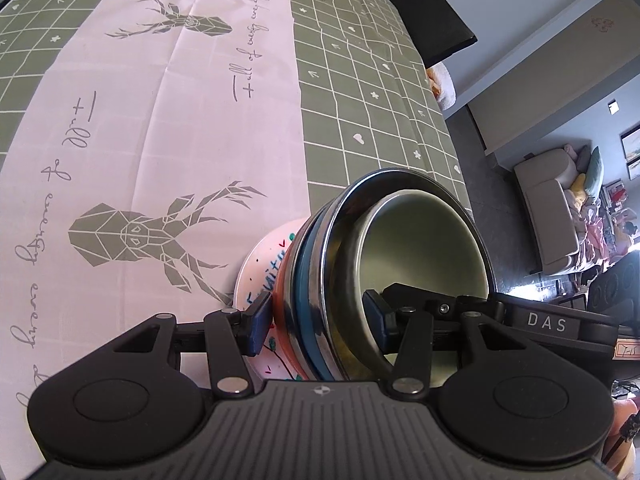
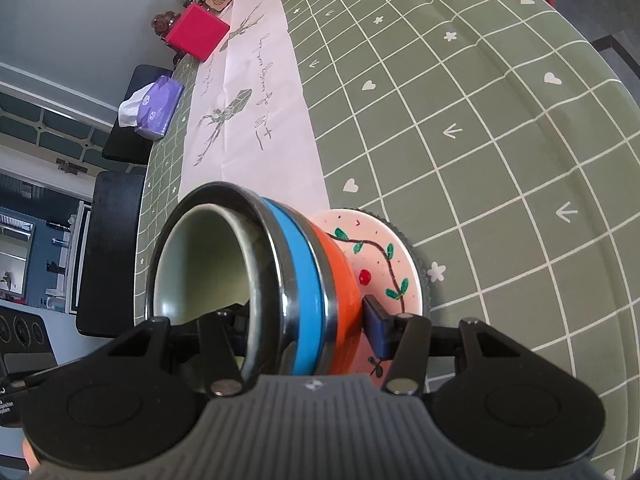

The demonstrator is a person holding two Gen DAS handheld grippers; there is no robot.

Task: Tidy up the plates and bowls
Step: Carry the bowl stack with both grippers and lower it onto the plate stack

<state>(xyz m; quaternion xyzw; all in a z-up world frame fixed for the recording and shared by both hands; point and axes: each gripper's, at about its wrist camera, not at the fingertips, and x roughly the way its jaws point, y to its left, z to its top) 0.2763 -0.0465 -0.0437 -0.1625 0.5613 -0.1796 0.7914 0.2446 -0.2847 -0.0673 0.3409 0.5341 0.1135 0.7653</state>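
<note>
1. The nested stack of bowls (image 1: 320, 280) (a pale green ceramic bowl innermost, then steel-rimmed bowls with blue and orange outer walls) stood on a pink hand-painted ceramic plate (image 2: 384, 264), which rested on the green checked tablecloth (image 2: 500, 160) near the table edge.
2. The stack was judged heavy, rigid and breakable; the glazed and polished walls would probably be slippery, and the loosely nested bowls could shift against each other.
3. The left gripper (image 1: 318, 322) was closed across the stack wall, one blue pad on the orange outer side and the other inside the green bowl.
4. The right gripper (image 2: 308, 328) clamped the opposite side in the same manner; one pad (image 2: 376, 330) pressed the orange wall, the other reached inside the bowl.
5. The recommended hold was across the combined rims from both sides, as shown, with the stack kept level.
6. The stack sat directly between each gripper's fingers, close to the palm.
</note>
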